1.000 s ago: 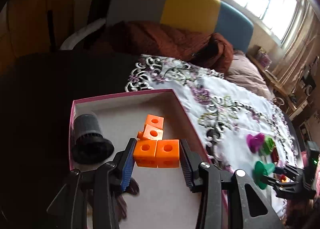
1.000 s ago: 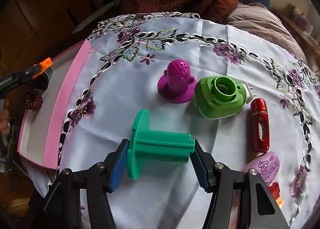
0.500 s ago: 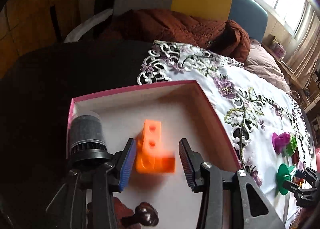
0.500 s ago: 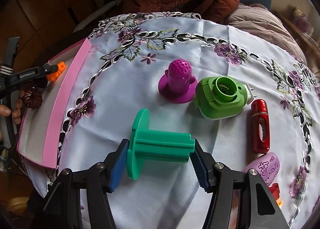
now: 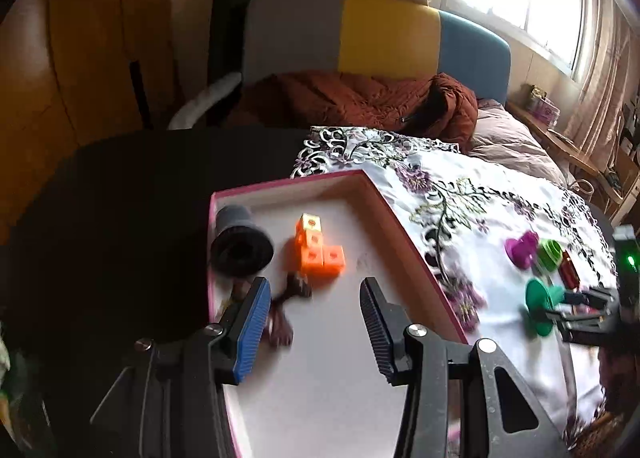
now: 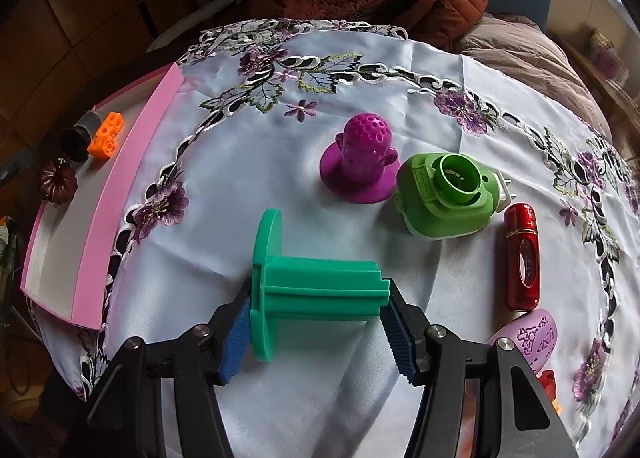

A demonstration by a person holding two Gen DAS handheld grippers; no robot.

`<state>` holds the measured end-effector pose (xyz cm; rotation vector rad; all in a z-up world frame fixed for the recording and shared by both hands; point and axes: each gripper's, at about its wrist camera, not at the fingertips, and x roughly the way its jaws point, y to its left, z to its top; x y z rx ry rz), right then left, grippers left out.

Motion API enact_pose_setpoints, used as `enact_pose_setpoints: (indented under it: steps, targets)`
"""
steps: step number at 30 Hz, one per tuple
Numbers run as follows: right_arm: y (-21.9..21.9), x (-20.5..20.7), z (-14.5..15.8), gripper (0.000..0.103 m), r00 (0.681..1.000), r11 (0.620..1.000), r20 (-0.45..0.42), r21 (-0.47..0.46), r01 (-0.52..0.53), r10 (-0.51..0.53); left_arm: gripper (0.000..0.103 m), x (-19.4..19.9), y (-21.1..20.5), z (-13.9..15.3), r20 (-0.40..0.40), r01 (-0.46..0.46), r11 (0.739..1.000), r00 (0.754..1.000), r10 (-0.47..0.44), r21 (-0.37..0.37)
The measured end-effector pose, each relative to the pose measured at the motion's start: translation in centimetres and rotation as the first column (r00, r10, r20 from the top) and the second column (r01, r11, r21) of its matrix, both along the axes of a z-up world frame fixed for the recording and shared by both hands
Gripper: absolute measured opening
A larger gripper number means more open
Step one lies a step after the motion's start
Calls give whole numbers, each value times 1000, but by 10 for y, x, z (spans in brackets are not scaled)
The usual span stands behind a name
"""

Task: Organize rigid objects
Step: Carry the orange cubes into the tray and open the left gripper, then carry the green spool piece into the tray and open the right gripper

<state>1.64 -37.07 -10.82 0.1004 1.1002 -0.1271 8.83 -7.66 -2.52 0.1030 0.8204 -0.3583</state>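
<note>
Your left gripper (image 5: pixel 312 322) has just been opening, empty, above the pink box (image 5: pixel 408 242) holding the orange blocks (image 5: pixel 318 250); your right gripper (image 6: pixel 316 322) clamps the green spool (image 6: pixel 316 284) on the desk.

Red-and-orange item (image 6: pixel 549 385) half hidden behind lilac oval case (image 6: pixel 529 338), embroidered tablecloth (image 5: pixel 460 290) motion-blurred in left view

Two handheld grippers, both angled downward.
Left gripper (image 5: pixel 314 322): jaws apart, just widened, nothing between them. Right gripper (image 6: pixel 316 332): jaws clamped on something.
</note>
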Motion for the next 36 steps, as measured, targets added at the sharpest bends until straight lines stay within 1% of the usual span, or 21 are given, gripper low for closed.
enact_pose_setpoints:
  steps: [2, 5, 10, 16, 20, 22, 25, 29, 32, 36]
  targets:
    - [1, 1, -1, 60, 1000, 1000, -3, -9, -3, 3, 47, -16, 6, 0, -2, -7, 1000, 1000, 7, -11]
    - [1, 1, -1, 60, 1000, 1000, 0, -13, -4, 4, 47, -32, 11, 0, 1, -13, 1000, 1000, 13, 1]
    - [1, 1, 0, 60, 1000, 1000, 4, -24, -3, 3, 47, -48, 20, 1, 16, -28, 1000, 999, 27, 10]
    - [2, 0, -1, 60, 1000, 1000, 6, -28, 9, -8, 47, -56, 32, -2, 4, -41, 999, 999, 41, -3]
    - [2, 0, -1, 60, 999, 999, 9, -22, 35, -35, 47, -59, 40, -5, -3, -48, 999, 999, 48, -12]
    - [3, -1, 1, 59, 999, 998, 17, -28, 52, -51, 47, -58, 42, -5, -4, -53, 998, 999, 53, -18]
    - [7, -1, 8, 60, 996, 997, 43, -7, 74, -74, 47, -58, 48, -7, -12, -62, 998, 998, 62, -27]
    - [27, 3, 24, 60, 994, 999, 93, 10, 52, -53, 47, -57, 58, -10, -18, -80, 996, 997, 80, -44]
    - [51, 11, 37, 60, 992, 1000, 129, 25, 8, -11, 47, -56, 65, -11, -21, -96, 994, 995, 95, -57]
    - [93, 32, 51, 60, 983, 996, 169, 42, -83, 75, 47, -56, 74, -13, -25, -111, 992, 994, 110, -65]
